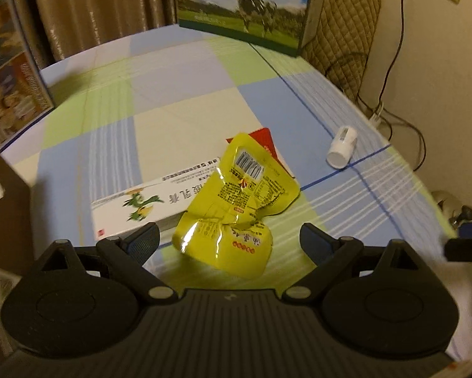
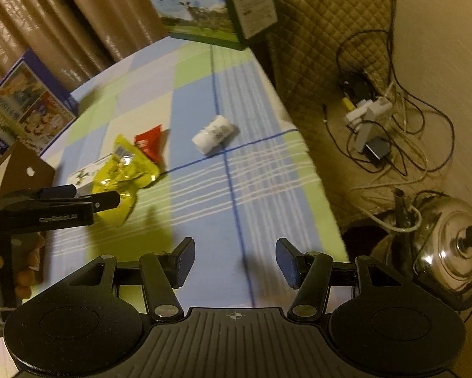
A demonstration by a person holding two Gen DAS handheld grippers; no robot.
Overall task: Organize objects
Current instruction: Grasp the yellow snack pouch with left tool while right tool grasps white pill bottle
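The left tongs (image 1: 229, 239) are spread wide, low over the counter (image 1: 185, 107), with a crumpled yellow pouch (image 1: 236, 201) lying between and just ahead of their pads; whether either pad touches it cannot be told. The pouch lies partly on a flat white box (image 1: 132, 204), and a red packet (image 1: 269, 141) pokes out from behind it. Further right, well apart from this pile, a small white bottle (image 1: 343, 148) lies on its side where two dark blue lines of the checked cloth cross.

The right tongs (image 2: 236, 261) are also spread and grip nothing; they hover over the blue and green cloth near the counter's right edge. In the right wrist view the left tongs appear side-on at the left, their tips at the pouch (image 2: 125, 170), with the red packet (image 2: 149, 145) and bottle (image 2: 215, 134) beyond.

A cow-printed carton (image 1: 245, 9) stands at the far end of the counter, and a blue picture box (image 1: 12, 78) stands at the left. A steel kettle (image 2: 453, 252) sits beside the counter on the right.
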